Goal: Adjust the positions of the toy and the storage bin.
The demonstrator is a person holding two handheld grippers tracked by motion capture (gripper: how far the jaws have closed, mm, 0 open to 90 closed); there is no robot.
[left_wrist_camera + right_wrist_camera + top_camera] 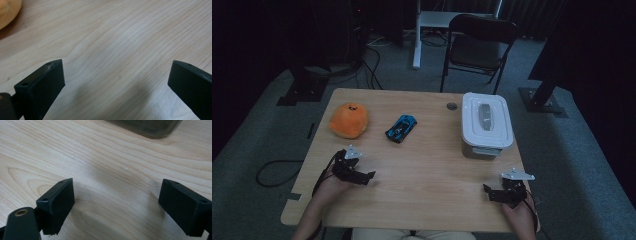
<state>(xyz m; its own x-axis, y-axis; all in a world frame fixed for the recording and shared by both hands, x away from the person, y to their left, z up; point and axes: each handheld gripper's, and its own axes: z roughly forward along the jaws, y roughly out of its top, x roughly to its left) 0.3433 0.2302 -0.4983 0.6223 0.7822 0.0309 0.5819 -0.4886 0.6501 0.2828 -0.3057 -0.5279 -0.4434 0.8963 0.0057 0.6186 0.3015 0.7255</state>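
Start of work: both tongs, left (371, 175) and right (486, 189), are held wide open and empty over the surface (427, 165). The plush (348, 120), car (401, 128) and lidded box (486, 125) lie untouched farther back; everything is judged left to do.

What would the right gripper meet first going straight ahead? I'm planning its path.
Probably the lidded white storage box: in the right gripper view its lower edge lies ahead, slightly right, past bare wooden table. The right gripper is open; depth is unclear.
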